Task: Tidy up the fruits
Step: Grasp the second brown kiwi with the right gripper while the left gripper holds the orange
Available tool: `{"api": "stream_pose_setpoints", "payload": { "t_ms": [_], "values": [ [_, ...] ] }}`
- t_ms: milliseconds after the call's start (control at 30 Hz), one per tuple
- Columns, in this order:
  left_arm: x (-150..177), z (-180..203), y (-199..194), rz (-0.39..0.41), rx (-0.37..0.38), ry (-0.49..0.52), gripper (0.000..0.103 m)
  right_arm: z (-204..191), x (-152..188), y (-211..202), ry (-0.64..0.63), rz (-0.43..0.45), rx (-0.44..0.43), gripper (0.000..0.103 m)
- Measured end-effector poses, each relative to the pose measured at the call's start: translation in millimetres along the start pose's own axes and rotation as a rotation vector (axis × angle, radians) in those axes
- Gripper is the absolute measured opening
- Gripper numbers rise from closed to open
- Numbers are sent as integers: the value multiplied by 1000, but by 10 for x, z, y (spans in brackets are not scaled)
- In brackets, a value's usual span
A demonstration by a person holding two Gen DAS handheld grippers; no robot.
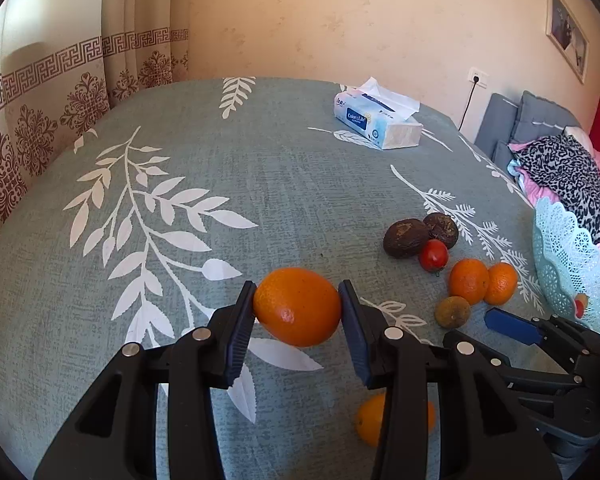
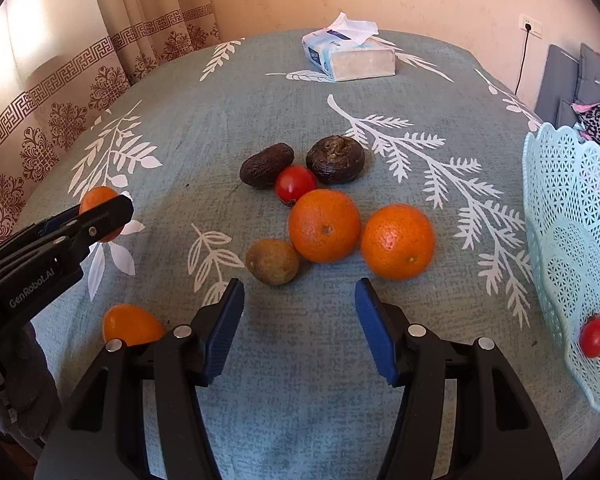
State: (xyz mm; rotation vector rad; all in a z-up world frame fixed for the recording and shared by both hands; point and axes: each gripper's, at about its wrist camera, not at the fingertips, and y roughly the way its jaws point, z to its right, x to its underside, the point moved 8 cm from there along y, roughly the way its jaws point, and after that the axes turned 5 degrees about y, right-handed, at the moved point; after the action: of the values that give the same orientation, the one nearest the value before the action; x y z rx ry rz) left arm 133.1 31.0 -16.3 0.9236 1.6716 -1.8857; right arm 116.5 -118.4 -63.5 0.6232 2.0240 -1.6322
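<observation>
Left tongs [image 1: 298, 312] pinch round dimpled orange [image 1: 297, 306] | right tongs [image 2: 300, 330] spread

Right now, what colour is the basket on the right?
Pale turquoise lattice plastic basket, scalloped rim. Shows best in the right wrist view.

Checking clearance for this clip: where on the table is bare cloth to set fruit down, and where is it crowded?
Bare cloth spans the curtain side, left of the left gripper holding an orange, and lies between the tissue box and the fruit cluster. Crowded: that cluster ahead of the open right gripper, toward the basket.
</observation>
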Motion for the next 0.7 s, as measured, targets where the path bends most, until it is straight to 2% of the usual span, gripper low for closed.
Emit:
{"api": "stream_pose_setpoints", "payload": {
  "t_ms": [333,433,567,700],
  "values": [
    [-1,-5,-6,1,2,-10,42,-109,-113,111,-25,12,6,49],
    [-1,-3,-5,1,2,-10,42,-105,-135,142,-29,16,18,44],
    [-2,-4,-5,1,2,-10,42,-74,-138,142,-36,26,40,30],
    [3,4,-2,2,2,-6,42,-51,-105,97,-25,22,27,29]
  ]
}}
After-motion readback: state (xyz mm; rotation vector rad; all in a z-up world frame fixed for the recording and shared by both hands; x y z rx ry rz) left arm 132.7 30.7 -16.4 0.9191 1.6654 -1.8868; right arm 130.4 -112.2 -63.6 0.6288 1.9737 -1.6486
